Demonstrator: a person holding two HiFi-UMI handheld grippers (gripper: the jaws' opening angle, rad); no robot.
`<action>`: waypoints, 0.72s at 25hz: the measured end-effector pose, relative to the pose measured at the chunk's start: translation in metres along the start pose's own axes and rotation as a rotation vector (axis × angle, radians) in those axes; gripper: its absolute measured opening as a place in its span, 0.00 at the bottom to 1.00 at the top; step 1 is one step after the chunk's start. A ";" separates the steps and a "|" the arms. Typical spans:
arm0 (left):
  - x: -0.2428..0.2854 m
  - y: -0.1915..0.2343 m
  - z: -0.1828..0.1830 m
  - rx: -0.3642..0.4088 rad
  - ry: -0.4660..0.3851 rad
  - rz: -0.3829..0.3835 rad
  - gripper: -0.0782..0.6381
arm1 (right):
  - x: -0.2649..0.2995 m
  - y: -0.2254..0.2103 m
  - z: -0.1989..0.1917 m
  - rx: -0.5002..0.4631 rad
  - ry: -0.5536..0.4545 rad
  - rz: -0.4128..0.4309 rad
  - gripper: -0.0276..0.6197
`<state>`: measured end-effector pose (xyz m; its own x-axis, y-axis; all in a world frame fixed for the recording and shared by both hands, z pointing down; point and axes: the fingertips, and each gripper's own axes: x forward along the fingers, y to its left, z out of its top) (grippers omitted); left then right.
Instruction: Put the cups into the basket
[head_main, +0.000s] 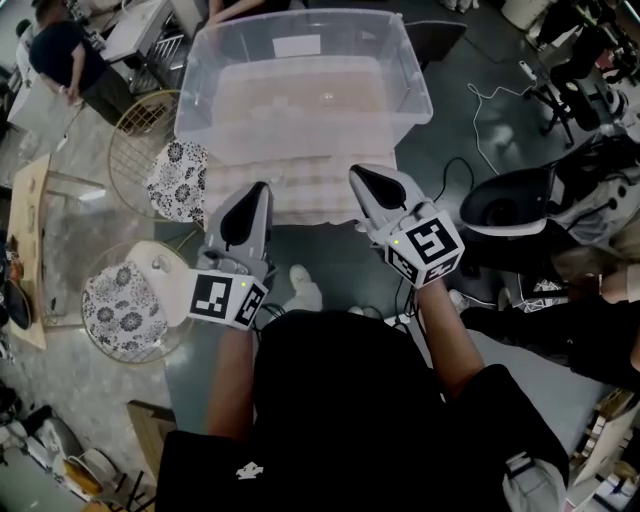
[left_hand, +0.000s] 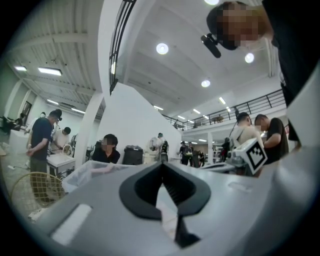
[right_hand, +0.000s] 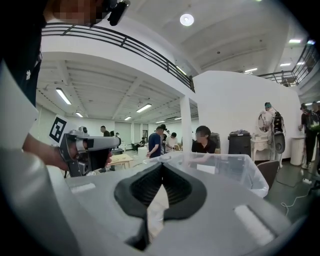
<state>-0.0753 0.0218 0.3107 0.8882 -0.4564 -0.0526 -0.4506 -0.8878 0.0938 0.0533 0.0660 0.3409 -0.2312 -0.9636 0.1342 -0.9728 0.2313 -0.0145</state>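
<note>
Clear basket (head_main: 300, 145) on the table (head_main: 310, 195), pale shapes inside too blurred to tell as cups, left gripper (head_main: 262, 188) and right gripper (head_main: 357, 174) side by side near its front wall, both pairs of fingers pressed together, empty

The clear bin (head_main: 300, 90) has cloudy walls, so what lies inside cannot be told. It hides most of the table (head_main: 300, 200). The left hand-held gripper (left_hand: 161, 165) and right hand-held gripper (right_hand: 162, 165) block its lower part in their own views.
</note>
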 end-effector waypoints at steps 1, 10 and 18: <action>0.003 0.008 0.001 -0.003 -0.002 0.001 0.11 | 0.006 -0.002 0.001 0.006 -0.002 -0.004 0.05; 0.023 0.058 -0.003 -0.054 -0.004 -0.036 0.11 | 0.039 -0.011 -0.001 0.037 0.015 -0.067 0.05; 0.034 0.071 -0.009 -0.080 0.021 -0.093 0.11 | 0.048 -0.017 -0.024 0.069 0.074 -0.127 0.05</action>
<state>-0.0761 -0.0559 0.3246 0.9281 -0.3698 -0.0439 -0.3580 -0.9184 0.1684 0.0591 0.0189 0.3709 -0.1073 -0.9714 0.2117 -0.9935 0.0965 -0.0604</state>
